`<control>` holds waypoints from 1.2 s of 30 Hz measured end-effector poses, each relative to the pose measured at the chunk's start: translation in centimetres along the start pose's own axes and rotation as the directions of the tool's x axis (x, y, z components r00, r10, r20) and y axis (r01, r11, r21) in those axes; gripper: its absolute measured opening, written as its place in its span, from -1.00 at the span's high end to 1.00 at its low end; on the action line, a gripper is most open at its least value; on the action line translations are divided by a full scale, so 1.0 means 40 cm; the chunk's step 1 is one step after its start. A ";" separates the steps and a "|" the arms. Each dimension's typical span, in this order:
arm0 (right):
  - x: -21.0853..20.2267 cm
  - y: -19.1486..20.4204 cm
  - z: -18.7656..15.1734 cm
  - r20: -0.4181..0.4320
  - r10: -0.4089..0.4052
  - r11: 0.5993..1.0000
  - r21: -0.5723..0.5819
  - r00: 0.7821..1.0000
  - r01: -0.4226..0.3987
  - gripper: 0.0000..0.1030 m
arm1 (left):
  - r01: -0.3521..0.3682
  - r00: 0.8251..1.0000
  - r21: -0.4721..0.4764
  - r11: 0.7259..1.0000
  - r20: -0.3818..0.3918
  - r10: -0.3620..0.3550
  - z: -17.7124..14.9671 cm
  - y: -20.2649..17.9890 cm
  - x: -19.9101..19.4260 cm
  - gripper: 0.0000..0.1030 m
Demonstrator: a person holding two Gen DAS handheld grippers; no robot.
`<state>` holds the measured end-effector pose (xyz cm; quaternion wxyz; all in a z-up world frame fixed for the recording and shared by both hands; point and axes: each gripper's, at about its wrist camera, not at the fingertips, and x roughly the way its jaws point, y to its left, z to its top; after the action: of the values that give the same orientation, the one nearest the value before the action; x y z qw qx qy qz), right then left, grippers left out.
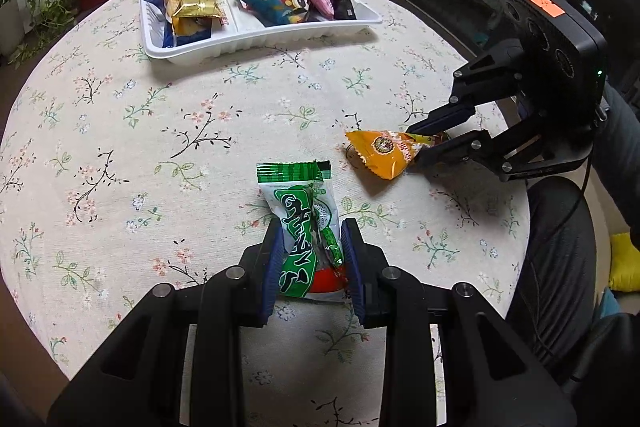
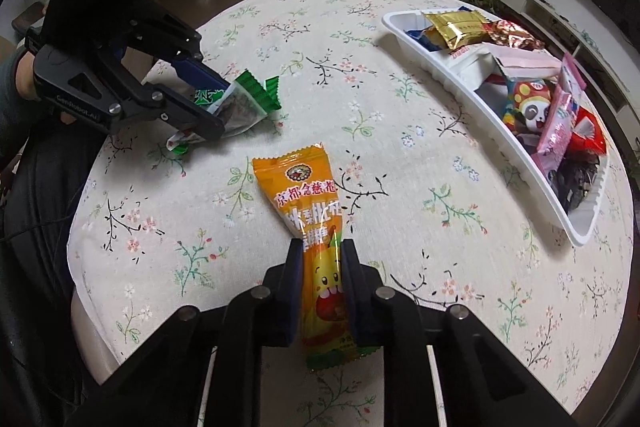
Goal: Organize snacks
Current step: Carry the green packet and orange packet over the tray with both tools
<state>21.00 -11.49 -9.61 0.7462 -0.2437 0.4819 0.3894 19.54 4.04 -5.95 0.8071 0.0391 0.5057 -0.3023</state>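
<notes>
Here the left gripper [image 1: 310,251] has its jaws pressed on a green snack packet [image 1: 306,227], whose lower end is hidden between the blue pads. The right gripper [image 2: 322,275] clamps an orange snack packet [image 2: 308,195] at its lower half. Both packets sit low over the floral table [image 1: 160,147]. Farther off, a white tray [image 1: 256,41] holds mixed snacks, their labels mostly overlapped and unreadable
</notes>
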 end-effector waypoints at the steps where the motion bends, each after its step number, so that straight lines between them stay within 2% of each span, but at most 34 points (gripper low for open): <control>1: -0.007 0.001 -0.004 0.011 -0.003 1.000 0.010 1.000 0.003 0.63 | 0.000 1.000 -0.001 1.000 0.003 0.000 -0.001 -0.001 -0.002 0.48; 10: -0.089 -0.003 -0.044 0.126 -0.035 0.992 0.125 0.991 0.019 0.64 | -0.008 0.999 -0.005 1.000 0.041 0.008 0.006 -0.014 -0.036 0.48; 16: -0.171 -0.021 -0.065 0.236 -0.041 0.972 0.234 0.971 -0.016 0.64 | -0.017 0.996 -0.011 1.000 0.084 0.018 0.040 -0.018 -0.070 0.48; 21: -0.237 -0.050 -0.060 0.312 -0.067 0.945 0.324 0.948 -0.039 0.64 | -0.024 0.990 -0.022 0.999 0.139 0.027 0.101 -0.008 -0.107 0.48; 30: -0.307 -0.182 -0.020 0.360 -0.181 0.841 0.539 0.915 -0.046 0.64 | -0.023 0.970 -0.059 0.998 0.241 0.037 0.293 0.044 -0.162 0.48; 36: -0.306 -0.303 0.016 0.341 -0.263 0.739 0.672 0.902 -0.039 0.64 | -0.047 0.956 -0.098 0.994 0.284 0.074 0.441 0.096 -0.151 0.48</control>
<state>28.37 -22.25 1.62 0.8905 0.0970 0.4029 0.1878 33.70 3.36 6.76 0.8818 -0.0264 0.3947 -0.2568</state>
